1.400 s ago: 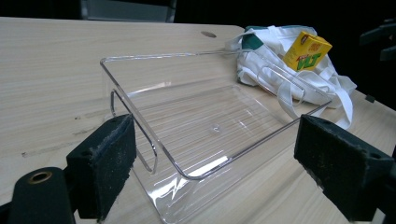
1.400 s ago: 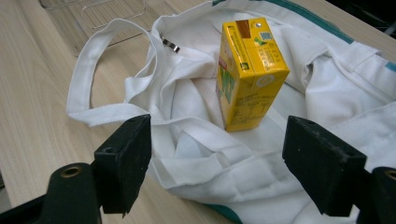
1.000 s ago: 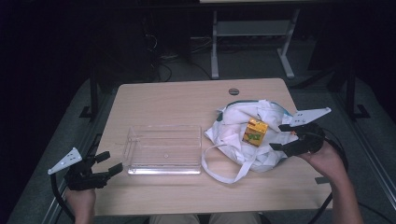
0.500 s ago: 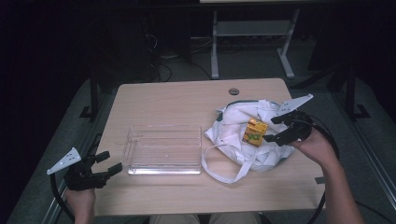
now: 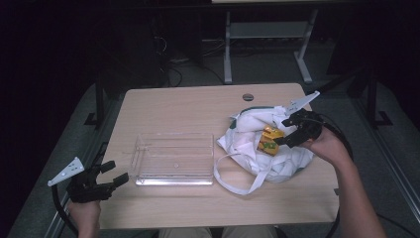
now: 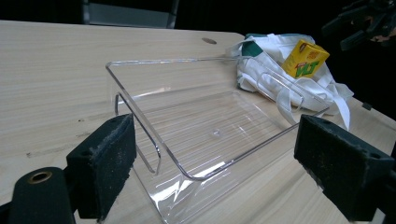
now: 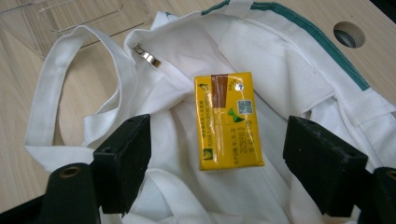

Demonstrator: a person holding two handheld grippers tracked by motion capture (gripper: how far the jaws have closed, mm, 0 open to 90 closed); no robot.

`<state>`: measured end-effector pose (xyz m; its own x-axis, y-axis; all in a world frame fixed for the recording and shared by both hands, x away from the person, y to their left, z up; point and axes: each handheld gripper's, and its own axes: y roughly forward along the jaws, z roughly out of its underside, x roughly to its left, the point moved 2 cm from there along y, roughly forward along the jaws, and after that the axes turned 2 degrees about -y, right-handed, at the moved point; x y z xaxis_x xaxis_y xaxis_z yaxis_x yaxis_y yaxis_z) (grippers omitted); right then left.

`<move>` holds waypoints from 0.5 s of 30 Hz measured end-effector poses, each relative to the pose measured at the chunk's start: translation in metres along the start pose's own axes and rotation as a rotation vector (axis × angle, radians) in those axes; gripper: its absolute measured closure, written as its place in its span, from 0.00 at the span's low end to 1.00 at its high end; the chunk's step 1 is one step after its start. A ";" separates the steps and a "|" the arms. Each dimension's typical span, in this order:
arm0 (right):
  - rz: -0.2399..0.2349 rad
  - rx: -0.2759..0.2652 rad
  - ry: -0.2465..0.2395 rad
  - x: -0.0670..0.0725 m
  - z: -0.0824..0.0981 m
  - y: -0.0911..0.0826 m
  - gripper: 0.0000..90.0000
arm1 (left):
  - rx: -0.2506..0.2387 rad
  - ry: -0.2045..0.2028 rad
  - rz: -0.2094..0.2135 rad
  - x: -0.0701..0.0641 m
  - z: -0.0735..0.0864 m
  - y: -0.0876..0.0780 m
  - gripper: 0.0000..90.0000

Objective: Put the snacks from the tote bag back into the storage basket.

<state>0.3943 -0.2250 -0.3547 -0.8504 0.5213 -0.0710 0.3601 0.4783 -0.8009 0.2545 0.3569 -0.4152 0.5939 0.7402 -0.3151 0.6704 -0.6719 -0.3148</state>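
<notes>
Clear tray (image 5: 173, 158): a see-through plastic bin that sits on the wooden table (image 5: 178, 106), left of centre; it holds nothing.
White bag (image 5: 257, 148): a cloth tote with a green-trimmed edge that lies crumpled just right of the tray, its long straps looping toward the table's near edge.
Yellow carton (image 5: 270, 140): a small drink box that lies on the bag's cloth, near its opening; in the right gripper view it rests flat with its printed panel up (image 7: 229, 121).
Right gripper (image 5: 287, 136): held over the bag at the table's right; its jaws stand spread, one on each side of the carton, above it and not touching it.
Left gripper (image 5: 115, 173): held low at the table's near left corner, just beside the tray's left end; its jaws stand wide apart and grip nothing.
Table hole (image 5: 247, 97): a round cable port near the far edge, behind the bag.
</notes>
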 end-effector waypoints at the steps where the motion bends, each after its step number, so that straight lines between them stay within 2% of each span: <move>1: -0.001 0.005 -0.006 -0.002 -0.002 0.002 0.26 | 0.000 0.000 0.000 0.000 0.000 0.000 0.14; 7: -0.014 0.032 -0.008 -0.008 -0.008 0.013 0.26 | 0.000 0.000 -0.001 0.001 0.000 -0.001 0.14; 11: -0.020 0.069 0.001 -0.012 -0.008 0.024 0.27 | 0.000 0.003 0.000 0.001 0.000 -0.001 0.14; 15: -0.024 0.081 0.007 -0.015 -0.007 0.029 0.28 | -0.002 0.000 -0.002 0.001 0.000 -0.002 0.14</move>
<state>0.4198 -0.2140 -0.3725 -0.8555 0.5157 -0.0473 0.3073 0.4320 -0.8479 0.2542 0.3589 -0.4150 0.5929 0.7412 -0.3147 0.6723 -0.6707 -0.3133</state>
